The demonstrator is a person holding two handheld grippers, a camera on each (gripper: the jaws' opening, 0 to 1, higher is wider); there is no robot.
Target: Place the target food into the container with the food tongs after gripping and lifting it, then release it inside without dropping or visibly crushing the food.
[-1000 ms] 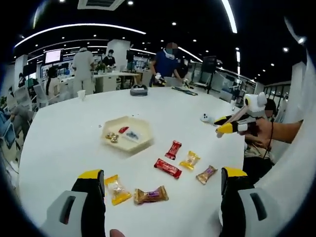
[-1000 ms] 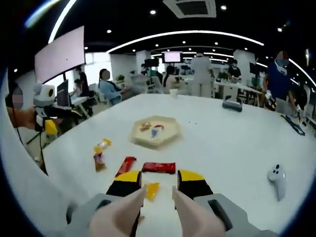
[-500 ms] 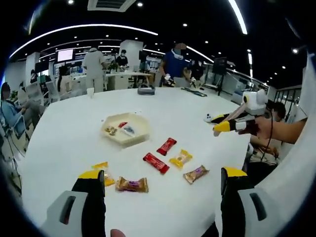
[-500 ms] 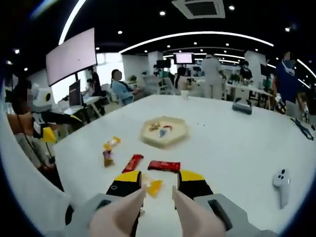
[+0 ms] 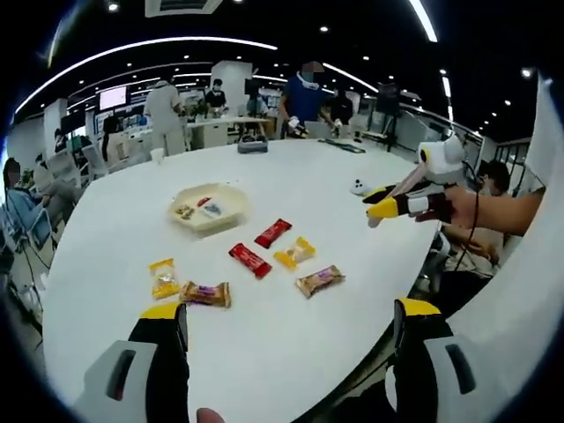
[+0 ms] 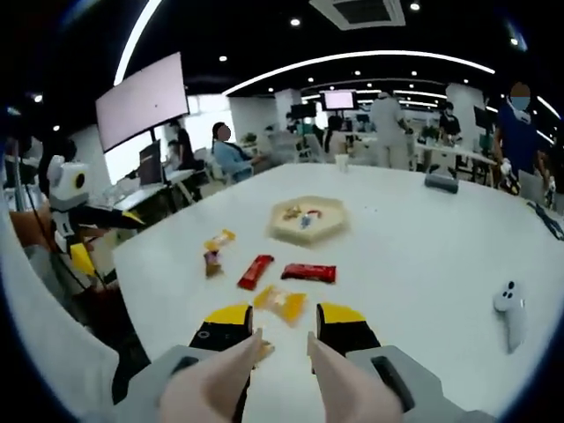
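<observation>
While both claws hang above the near edge of the round white worktop (image 5: 291,176), neither touches any food. In the left gripper view, the left claw (image 5: 286,322) stands wide apart with nothing between its yellow-tipped jaws, and the right claw (image 5: 381,204) shows at the right, in a person's hand (image 5: 458,207); I cannot tell its gap from there. In the right gripper view, the right claw (image 6: 284,319) has a narrow gap with nothing gripped, the yellow wrapped candy (image 6: 282,302) lying on the worktop just past its tips. Beyond sit two red wrapped bars (image 6: 308,272), then the pale hexagonal tray (image 6: 307,220) with a few sweets inside. Two more wrapped sweets (image 6: 214,249) lie to the left, and a white handheld controller (image 6: 509,300) rests well apart at the right.
</observation>
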